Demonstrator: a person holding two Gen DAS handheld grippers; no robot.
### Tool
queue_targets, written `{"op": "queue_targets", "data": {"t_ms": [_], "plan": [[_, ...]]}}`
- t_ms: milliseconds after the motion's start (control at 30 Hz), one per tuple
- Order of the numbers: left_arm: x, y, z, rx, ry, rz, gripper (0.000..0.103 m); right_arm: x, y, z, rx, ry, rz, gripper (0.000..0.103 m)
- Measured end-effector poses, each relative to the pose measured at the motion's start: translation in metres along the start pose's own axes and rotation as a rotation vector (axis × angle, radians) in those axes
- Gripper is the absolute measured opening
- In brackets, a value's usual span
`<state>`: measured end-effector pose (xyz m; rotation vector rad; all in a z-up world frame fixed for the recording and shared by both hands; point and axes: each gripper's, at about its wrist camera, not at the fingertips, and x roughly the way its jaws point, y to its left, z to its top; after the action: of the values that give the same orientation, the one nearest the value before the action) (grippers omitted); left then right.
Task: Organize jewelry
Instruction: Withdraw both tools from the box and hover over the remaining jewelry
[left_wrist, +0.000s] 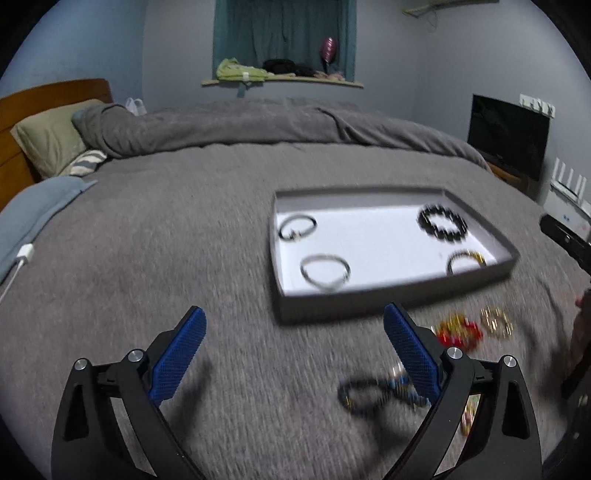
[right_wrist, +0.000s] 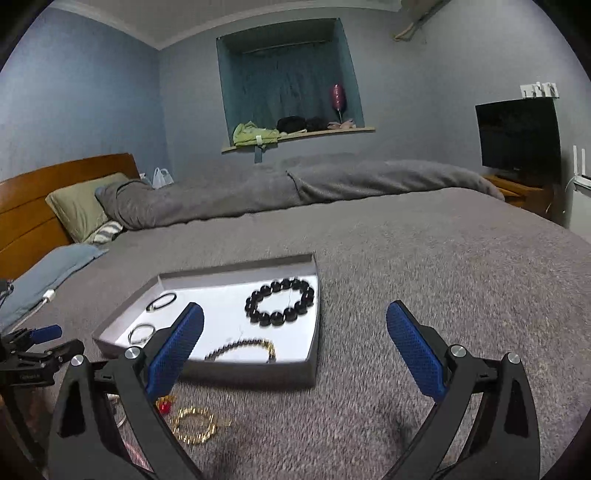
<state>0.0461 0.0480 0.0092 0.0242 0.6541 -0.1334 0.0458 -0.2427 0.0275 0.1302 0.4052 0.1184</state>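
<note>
**Tray on the bed, both grippers wide and holding nothing**

Tray (right_wrist: 236, 373) of grey card with a white floor lies flat on the grey bed cover (right_wrist: 443, 277), well in from the bed's edges. Four pieces rest inside it: a black bead bracelet (right_wrist: 279, 302) toward the far right corner, a black-and-gold bracelet (right_wrist: 243, 347) near the front wall, a thin black bangle (right_wrist: 161, 301) far left, and a silver bangle (right_wrist: 142, 333) near left. None touches another.

Loose pieces lie on the cover just in front of the tray: a gold chain bracelet (right_wrist: 194, 424), a red-and-gold piece (left_wrist: 460, 332) beside it, and a dark bracelet (left_wrist: 364, 395) tangled with what may be a blue-beaded one, too smeared by blur to tell.

The left gripper (left_wrist: 293, 345) hovers over bare cover left of the tray's front corner, its fingers spread wide with nothing between them. The right gripper (right_wrist: 295, 341) hangs before the tray's right front corner, fingers just as wide apart and empty; its left finger (right_wrist: 175, 350) hides part of the tray's front wall and the red piece. Broad bare cover lies right of the tray.

The left view is motion-blurred throughout. Small items low right in it are cut off by the finger frame.
</note>
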Motion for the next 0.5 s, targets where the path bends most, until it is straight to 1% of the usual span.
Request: {"op": "queue_targets", "data": {"t_ms": [100, 200, 300, 367, 500], "plan": [[-0.003, -0.007, -0.011, 0.027, 0.020, -0.019, 0.096, -0.005, 0.004, -0.010, 0.008, 0.032, 0.022, 0.098], [-0.011, -0.011, -0.021, 0.048, 0.026, -0.035, 0.096, -0.011, 0.009, -0.016, 0.004, 0.047, 0.036, 0.098], [-0.014, -0.013, -0.029, 0.045, 0.047, -0.053, 0.096, -0.016, 0.015, -0.024, -0.005, 0.073, 0.049, 0.098], [-0.014, -0.013, -0.032, 0.050, 0.062, -0.044, 0.096, -0.018, 0.018, -0.026, -0.015, 0.082, 0.048, 0.098], [-0.012, -0.010, -0.037, 0.040, 0.082, -0.053, 0.096, -0.019, 0.022, -0.029, -0.032, 0.098, 0.042, 0.098]]}}
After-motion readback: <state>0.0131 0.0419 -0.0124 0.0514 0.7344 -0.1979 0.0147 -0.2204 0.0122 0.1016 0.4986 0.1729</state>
